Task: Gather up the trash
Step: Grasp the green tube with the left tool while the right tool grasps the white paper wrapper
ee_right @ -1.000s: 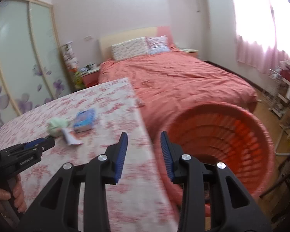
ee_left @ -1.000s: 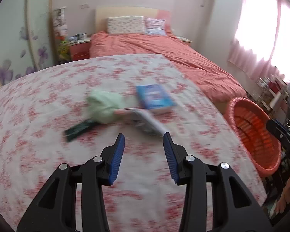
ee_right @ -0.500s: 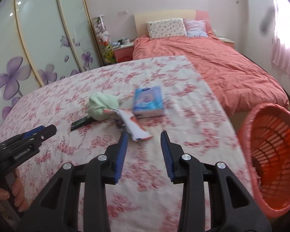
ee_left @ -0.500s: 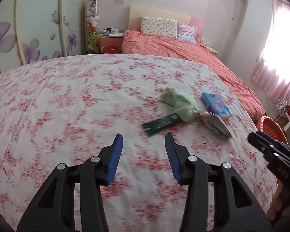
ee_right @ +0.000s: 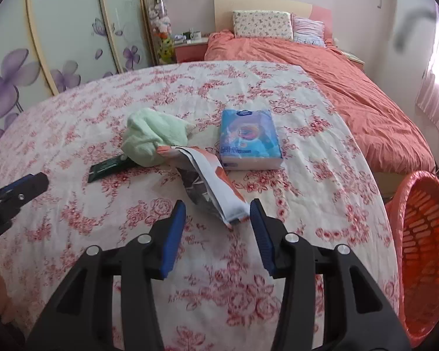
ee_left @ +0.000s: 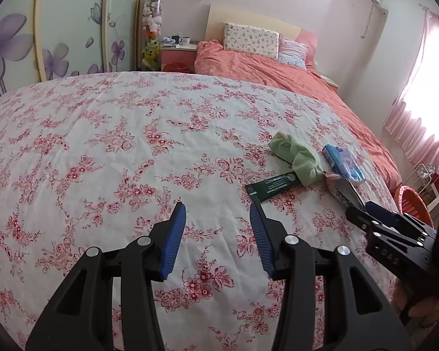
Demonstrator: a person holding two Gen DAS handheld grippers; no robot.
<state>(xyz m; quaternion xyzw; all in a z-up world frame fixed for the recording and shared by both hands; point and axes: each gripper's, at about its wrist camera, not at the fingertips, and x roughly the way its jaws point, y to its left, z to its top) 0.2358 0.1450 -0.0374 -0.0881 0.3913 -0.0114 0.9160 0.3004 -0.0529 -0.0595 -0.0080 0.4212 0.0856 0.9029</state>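
On the floral bedspread [ee_right: 73,117] lie an empty white and orange snack bag [ee_right: 210,184], a dark green wrapper [ee_right: 108,168], a crumpled light green cloth [ee_right: 152,137] and a blue tissue pack [ee_right: 248,137]. My right gripper [ee_right: 218,215] is open, its fingertips just short of the near end of the snack bag. My left gripper [ee_left: 218,213] is open and empty over bare bedspread, left of the green wrapper [ee_left: 273,187]. The snack bag [ee_left: 342,187], cloth [ee_left: 295,155] and tissue pack [ee_left: 342,163] show in the left wrist view too.
An orange plastic basket [ee_right: 424,248] stands on the floor off the bed's right edge. A second bed with an orange cover [ee_right: 351,73] and pillows lies beyond. A flowered wardrobe [ee_left: 44,29] and a nightstand [ee_left: 178,54] line the back wall.
My right gripper has swung left from over the basket to the snack bag. My left gripper has swung left, away from the trash pile, which now sits at its right.
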